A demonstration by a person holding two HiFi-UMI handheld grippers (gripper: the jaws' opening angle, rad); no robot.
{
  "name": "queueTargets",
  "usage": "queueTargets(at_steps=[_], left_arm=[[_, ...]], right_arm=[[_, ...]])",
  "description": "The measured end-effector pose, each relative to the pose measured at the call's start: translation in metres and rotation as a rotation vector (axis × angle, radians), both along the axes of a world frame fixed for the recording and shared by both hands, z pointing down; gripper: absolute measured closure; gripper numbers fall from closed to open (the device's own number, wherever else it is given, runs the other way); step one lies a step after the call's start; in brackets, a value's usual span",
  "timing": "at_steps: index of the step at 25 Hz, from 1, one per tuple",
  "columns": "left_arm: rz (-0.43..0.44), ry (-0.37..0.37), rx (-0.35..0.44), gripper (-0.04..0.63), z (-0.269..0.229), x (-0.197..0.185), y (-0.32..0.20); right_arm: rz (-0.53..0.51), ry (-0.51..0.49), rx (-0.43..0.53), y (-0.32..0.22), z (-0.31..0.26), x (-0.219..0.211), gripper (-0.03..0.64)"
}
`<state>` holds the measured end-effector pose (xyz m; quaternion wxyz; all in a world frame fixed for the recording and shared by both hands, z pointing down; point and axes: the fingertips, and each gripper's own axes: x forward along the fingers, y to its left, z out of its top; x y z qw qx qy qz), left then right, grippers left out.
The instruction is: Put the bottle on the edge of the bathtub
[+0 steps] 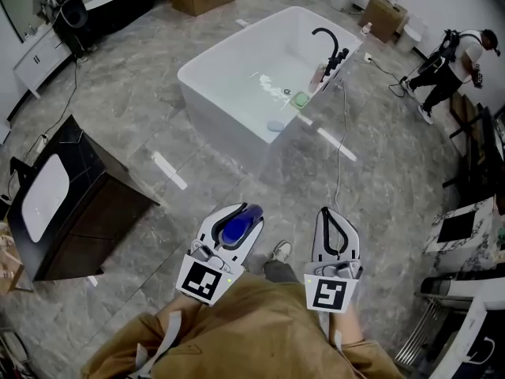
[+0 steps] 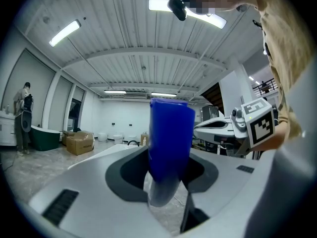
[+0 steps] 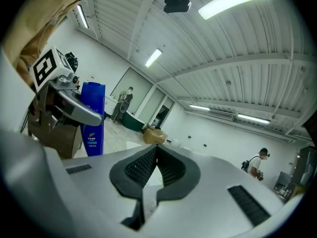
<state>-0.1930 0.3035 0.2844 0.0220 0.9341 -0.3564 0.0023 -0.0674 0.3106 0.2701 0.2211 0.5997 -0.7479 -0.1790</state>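
Grey stone floor [image 1: 207, 189] between blue bottle [image 1: 237, 226] and bathtub [image 1: 225, 123], black cabinet [image 1: 95, 212] aside.

Wearing a tan jacket [image 1: 252, 330] with grey straps [image 1: 167, 334], dark trousers [image 1: 278, 271], pale sneaker [image 1: 280, 251]. Left gripper [image 1: 241, 212] and right gripper [image 1: 326, 212]: white shells, black ribbed pads [image 3: 141, 167], each with a black-and-white marker cube [image 1: 208, 280]

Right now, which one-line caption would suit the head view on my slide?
Left gripper holds a blue bottle, right gripper is shut and empty; the white bathtub stands ahead.
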Motion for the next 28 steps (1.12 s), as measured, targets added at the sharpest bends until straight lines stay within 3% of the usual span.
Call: queueTargets(at_steps=[7,14,28], left_arm=[[-0.023,-0.013,-0.010,0.436,0.004,0.008,-0.019],[-0.079,-0.026,-0.016,0.436,0.005,0.031,-0.059],[-0.157,-0.081,-0.031,0.436,0.002,0.130,-0.174]], right_arm=[[-0.023,-0.074,0.019,-0.023,0.002,0.012,0.614],[-0.073,-0.063,0.001,-0.067,0.007,0.038,0.614],[-0.126,-0.166,0.002,-0.194,0.009,0.144,0.614]])
